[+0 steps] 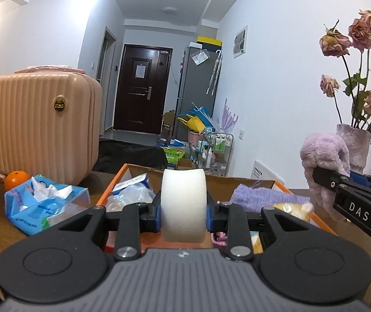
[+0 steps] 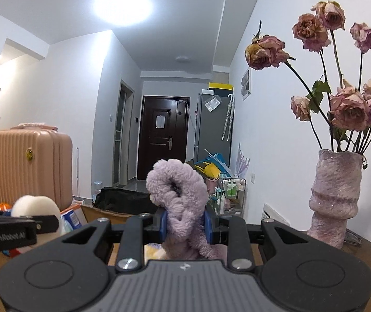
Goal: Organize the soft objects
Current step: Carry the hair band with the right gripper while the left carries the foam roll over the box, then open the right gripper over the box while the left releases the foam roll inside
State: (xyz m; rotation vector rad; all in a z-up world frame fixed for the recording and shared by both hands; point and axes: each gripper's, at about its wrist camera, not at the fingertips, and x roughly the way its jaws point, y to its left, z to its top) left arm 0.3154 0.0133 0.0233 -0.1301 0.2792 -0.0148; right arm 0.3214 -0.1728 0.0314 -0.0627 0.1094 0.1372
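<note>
Both claws loaded: left claw (image 1: 184, 209) pinches sponge (image 1: 183, 202); right claw (image 2: 185, 225) plush (image 2: 180, 195).

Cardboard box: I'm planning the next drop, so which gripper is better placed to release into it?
Probably left: the left gripper holds the white sponge directly over the cardboard box; the right gripper holds its purple plush beside it.

White sponge (image 1: 184, 204), lilac plush (image 2: 182, 202), ribbed pink suitcase (image 1: 39, 122)

white foam sponge (image 1: 184, 205) (upright), fluffy lilac plush (image 2: 182, 208) aloft
</note>
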